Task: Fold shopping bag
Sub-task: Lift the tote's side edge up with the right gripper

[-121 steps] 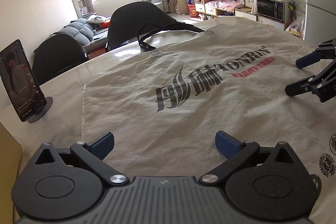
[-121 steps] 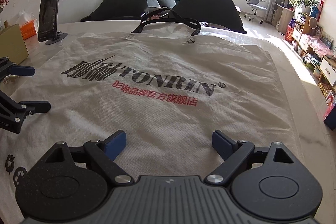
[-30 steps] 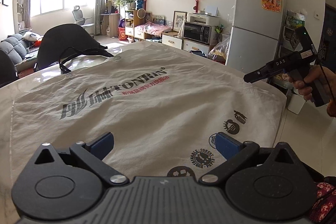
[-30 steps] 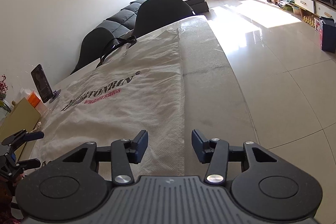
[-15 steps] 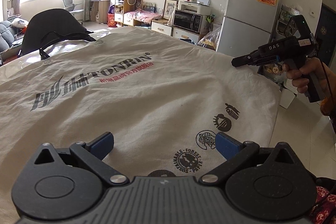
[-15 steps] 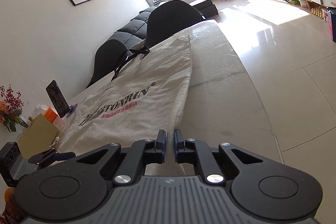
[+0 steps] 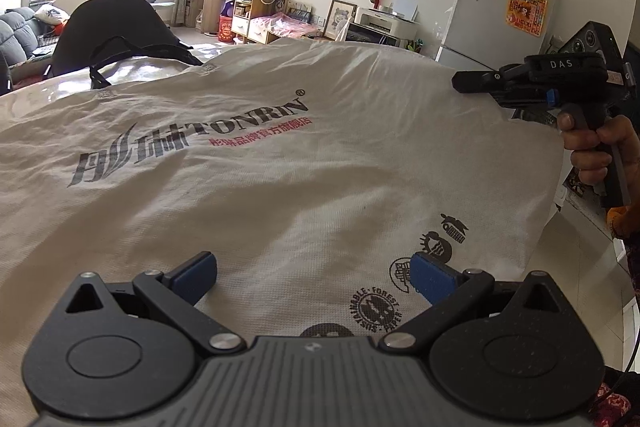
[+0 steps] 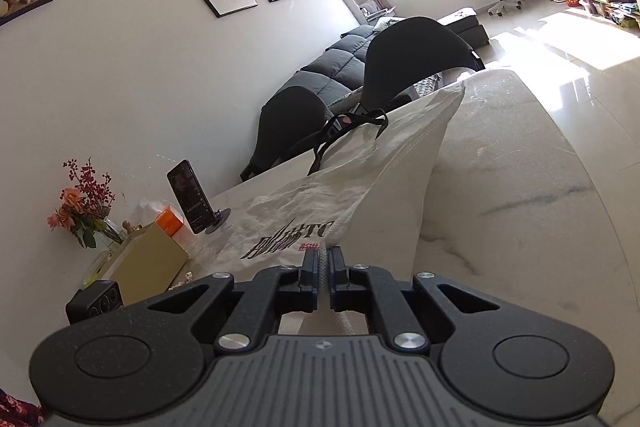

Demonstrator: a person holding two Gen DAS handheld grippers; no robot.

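Observation:
A big white woven shopping bag point(image 7: 304, 167) with black and red lettering lies spread over the table, its black handles point(image 7: 120, 55) at the far end. My left gripper point(image 7: 312, 277) is open, low over the bag's near edge by the round printed logos. In the left wrist view my right gripper point(image 7: 460, 83) is held by a hand at the bag's right edge. The right wrist view has that gripper point(image 8: 322, 267) shut on the bag's seamed side edge, and the bag point(image 8: 384, 183) rises in a tented fold, handles point(image 8: 344, 131) beyond.
A marble table point(image 8: 520, 195) extends to the right of the lifted fold. At its left end stand a phone on a stand point(image 8: 192, 197), a tan box point(image 8: 148, 263), an orange carton and a flower vase point(image 8: 80, 211). Two dark chairs point(image 8: 416, 59) sit at the far side.
My right gripper has lifted the bag's right edge off the table since half a second ago, raising a fold. My left gripper has stayed open over the near edge.

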